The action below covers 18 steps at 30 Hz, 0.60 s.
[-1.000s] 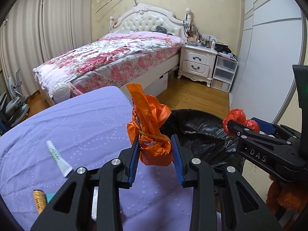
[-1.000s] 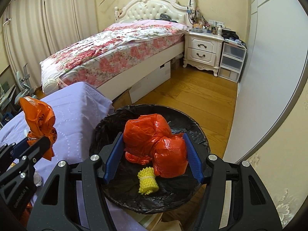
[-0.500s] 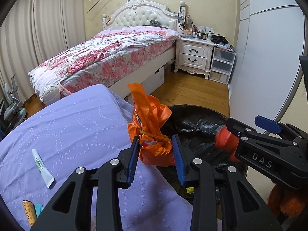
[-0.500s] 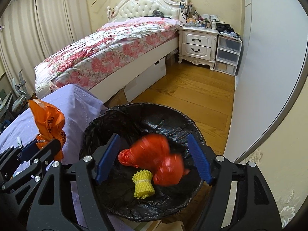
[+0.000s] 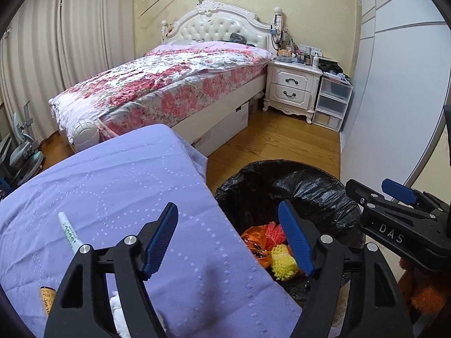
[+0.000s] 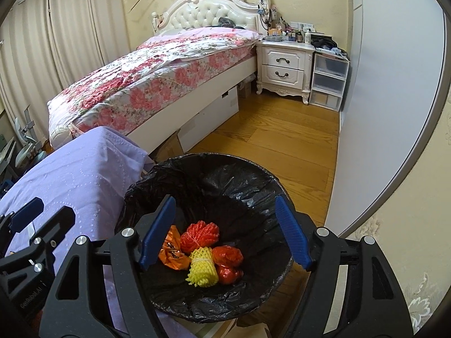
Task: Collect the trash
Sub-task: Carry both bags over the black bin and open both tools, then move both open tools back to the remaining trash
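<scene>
Partly hidden: a yellow-brown item (image 5: pixel 46 298) and something white (image 5: pixel 119 312) on the tabletop sat behind the left hand-held gripper's arms; I could not tell what they were.
Cut off: an orange fuzzy thing (image 5: pixel 422 293) at the lower right edge of the left view, mostly behind the right hand-held gripper's body.
Left hand-held gripper (image 5: pixel 228 242): jaws opening, pads wide apart, nothing between them; it hovered over the tabletop edge next to the bin.
Right hand-held gripper (image 6: pixel 225 231): jaws apart, empty, above the bin mouth.
Trash: an orange bag (image 6: pixel 172 250), a red foam net (image 6: pixel 200 235), a yellow foam net (image 6: pixel 201 267) and a red bag (image 6: pixel 228 262) lay together at the bottom of the black-lined bin (image 6: pixel 253 186), below both hand-held grippers, touching neither.
Tabletop (image 5: pixel 112 186): purple dotted cloth, with a white tube (image 5: pixel 69 232) lying left of the left hand-held gripper.
Room: a floral bed (image 6: pixel 157 76), a white nightstand (image 6: pixel 284 64), clear plastic drawers (image 6: pixel 328 81), a wood floor (image 6: pixel 270 138) and pale curtains (image 5: pixel 56 64).
</scene>
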Each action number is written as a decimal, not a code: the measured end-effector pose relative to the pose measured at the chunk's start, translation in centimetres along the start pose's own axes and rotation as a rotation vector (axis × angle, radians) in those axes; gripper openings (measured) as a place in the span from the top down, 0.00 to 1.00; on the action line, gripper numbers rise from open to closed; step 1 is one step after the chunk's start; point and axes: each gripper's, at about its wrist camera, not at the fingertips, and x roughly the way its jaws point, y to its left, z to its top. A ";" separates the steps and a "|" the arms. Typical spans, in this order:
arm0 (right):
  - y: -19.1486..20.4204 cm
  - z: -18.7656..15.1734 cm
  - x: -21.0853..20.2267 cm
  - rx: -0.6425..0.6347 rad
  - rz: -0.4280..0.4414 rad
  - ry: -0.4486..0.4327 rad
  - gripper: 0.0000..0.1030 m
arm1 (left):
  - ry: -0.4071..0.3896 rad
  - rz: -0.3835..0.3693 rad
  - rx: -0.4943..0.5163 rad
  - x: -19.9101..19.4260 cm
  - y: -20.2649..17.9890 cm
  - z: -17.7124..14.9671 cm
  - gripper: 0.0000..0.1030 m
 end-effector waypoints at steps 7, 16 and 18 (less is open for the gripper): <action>1.5 -0.6 -1.4 -0.025 0.034 -0.007 0.31 | -0.007 0.033 -0.029 -2.3 2.1 -0.6 0.29; 4.7 -1.9 -3.7 -0.080 0.111 -0.008 0.31 | -0.021 0.120 -0.100 -6.1 6.5 -2.3 0.29; 5.5 -2.2 -4.2 -0.095 0.130 -0.008 0.31 | -0.018 0.144 -0.120 -6.8 7.7 -2.9 0.28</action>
